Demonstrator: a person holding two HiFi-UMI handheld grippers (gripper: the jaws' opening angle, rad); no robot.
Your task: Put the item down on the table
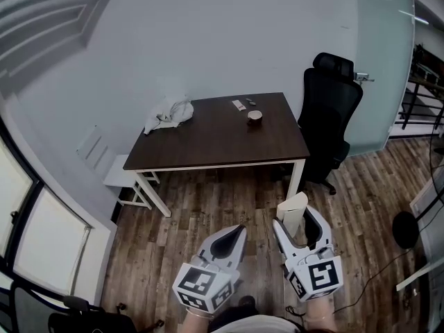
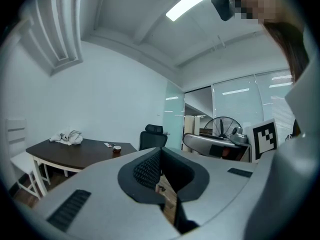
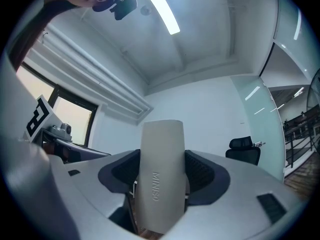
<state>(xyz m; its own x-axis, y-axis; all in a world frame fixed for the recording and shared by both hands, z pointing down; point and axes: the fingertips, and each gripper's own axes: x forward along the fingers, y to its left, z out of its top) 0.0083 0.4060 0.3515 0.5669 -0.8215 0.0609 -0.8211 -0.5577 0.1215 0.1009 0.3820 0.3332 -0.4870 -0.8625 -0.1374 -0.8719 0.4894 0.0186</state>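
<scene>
Cream-coloured item (image 1: 293, 210), head view: upright, clamped in right claw (image 1: 297, 222); left claw (image 1: 236, 236) closed on nothing; tabletop (image 1: 208, 141) well apart, ahead.
Left gripper view: jaws together, nothing between.
Right gripper view: jaws pressed on item's flanks.
Risk: tall, narrow item likely to topple if released tilted.
Count: one item, two claws, one tabletop.

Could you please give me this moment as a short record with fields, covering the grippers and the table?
Held item: beige case, upright, printed MINISO
Right gripper: shut on the beige case
Left gripper: shut, nothing between its jaws
Table: dark top, white legs, some way ahead
On table: white cloth, small round object
Beside table: black chair
Task status: case not yet set down
</scene>
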